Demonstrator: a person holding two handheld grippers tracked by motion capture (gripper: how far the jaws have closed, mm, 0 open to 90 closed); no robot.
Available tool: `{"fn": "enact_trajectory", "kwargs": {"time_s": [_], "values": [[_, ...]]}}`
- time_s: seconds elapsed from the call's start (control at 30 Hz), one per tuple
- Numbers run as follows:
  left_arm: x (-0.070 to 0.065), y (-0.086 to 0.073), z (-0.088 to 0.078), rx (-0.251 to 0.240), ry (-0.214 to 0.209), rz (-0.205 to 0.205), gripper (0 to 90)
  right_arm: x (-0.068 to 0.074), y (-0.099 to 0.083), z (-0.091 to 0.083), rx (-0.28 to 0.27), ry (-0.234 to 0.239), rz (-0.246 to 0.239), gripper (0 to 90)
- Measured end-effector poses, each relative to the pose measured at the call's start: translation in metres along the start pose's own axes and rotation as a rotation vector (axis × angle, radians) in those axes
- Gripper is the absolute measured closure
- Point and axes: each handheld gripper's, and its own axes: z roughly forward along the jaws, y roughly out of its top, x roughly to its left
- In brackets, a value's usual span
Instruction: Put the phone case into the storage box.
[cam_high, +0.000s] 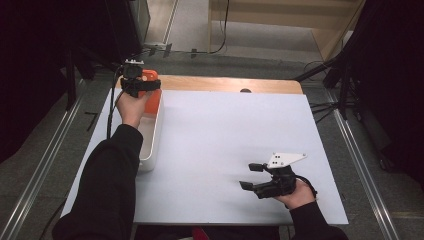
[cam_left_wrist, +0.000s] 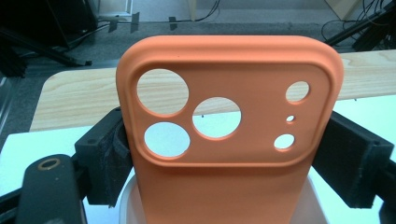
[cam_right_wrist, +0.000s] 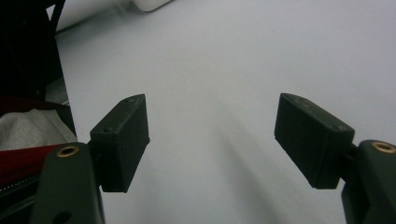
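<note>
So the left gripper (cam_high: 141, 86) is up at the far left of the table, pinching an orange phone case (cam_high: 151, 95) by its 2 side edges. In the left gripper view the case (cam_left_wrist: 233, 154) stands upright between the black jaws, pads pressed onto both sides, camera end up. You can count 3 big round cutouts and 3 smaller holes in the raised camera panel, and the wood strip (cam_left_wrist: 84, 93) at the far edge of the table shows right through them. The case sits right over a white bin (cam_high: 150, 135), a long narrow tub along the left edge of the white table top (cam_high: 225, 150); its lower end looks to dip inside the bin, though I can't tell if it touches the bottom. The bin's rim (cam_left_wrist: 128, 196) peeks out just under the case in the left gripper view.

The right gripper (cam_high: 252, 176) is well apart from all that, near the front right of the table, held low over bare white surface. Its jaws are spread wide with nothing between them, and the right gripper view shows the same: 2 black pads (cam_right_wrist: 122, 140) far apart, plain table behind. A grey 3-cornered plate (cam_high: 285, 159) sits on top of it.
</note>
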Motion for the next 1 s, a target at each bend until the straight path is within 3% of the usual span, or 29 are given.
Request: {"fn": "enact_trajectory", "kwargs": {"time_s": [0.43, 0.5, 0.57, 1.0], "values": [[-0.0031, -0.0028, 0.004, 0.032, 0.008, 0.011, 14.5, 0.0005, -0.0002, 0.0015, 0.001, 0.006, -0.002, 24.9], [-0.0026, -0.0023, 0.004, 0.031, 0.013, 0.004, 11.3, 0.0006, -0.0003, 0.0019, 0.001, 0.01, -0.001, 24.9], [-0.0008, -0.002, 0.0057, 0.049, -0.002, -0.022, 1.2, 0.0014, -0.0005, 0.003, 0.004, 0.014, 0.008, 24.9], [0.0052, 0.0005, -0.0008, 0.05, -0.029, -0.026, 0.0, 0.0009, -0.0004, 0.0038, 0.004, 0.014, 0.0, 24.9]]}}
